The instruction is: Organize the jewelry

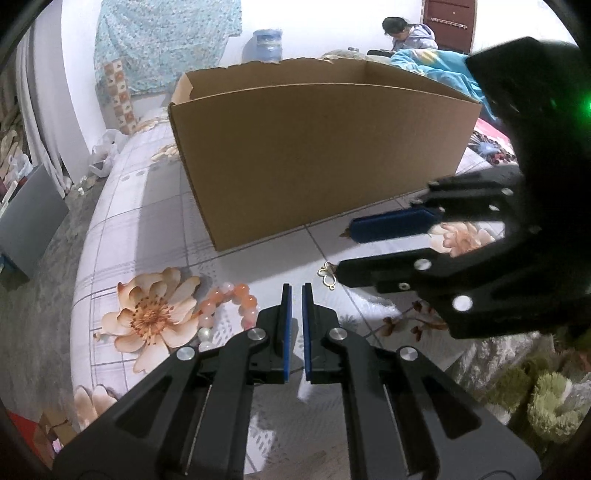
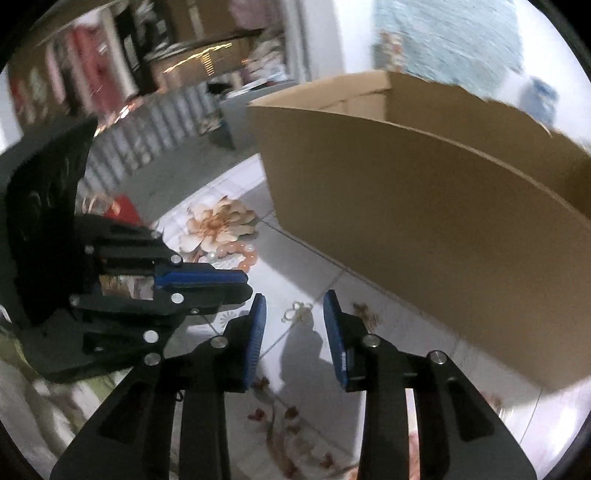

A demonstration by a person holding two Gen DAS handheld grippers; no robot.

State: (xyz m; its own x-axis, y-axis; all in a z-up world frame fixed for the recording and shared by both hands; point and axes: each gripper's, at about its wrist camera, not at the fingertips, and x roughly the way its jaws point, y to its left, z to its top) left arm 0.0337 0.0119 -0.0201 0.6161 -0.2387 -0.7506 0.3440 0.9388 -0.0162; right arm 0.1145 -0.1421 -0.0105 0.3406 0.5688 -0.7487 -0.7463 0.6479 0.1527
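Observation:
A small gold butterfly pendant (image 2: 297,310) lies on the floral sheet in front of the open cardboard box (image 2: 424,240). My right gripper (image 2: 294,299) stands open over it, one blue pad on each side and neither pressing it. In the left wrist view the pendant (image 1: 327,275) sits at the tip of the right gripper's (image 1: 345,253) lower finger. A pink bead bracelet (image 1: 229,306) rests beside a printed flower, just left of my left gripper (image 1: 296,295), whose pads are shut with nothing seen between them. In the right wrist view the left gripper (image 2: 245,282) is at the left, near the bracelet (image 2: 236,254).
The tall box (image 1: 314,155) blocks the way ahead across the sheet (image 1: 147,221). A fluffy green item (image 1: 546,398) lies at the lower right. A person (image 1: 406,31) sits far behind, near a blue blanket (image 1: 443,70) and a water jug (image 1: 267,46).

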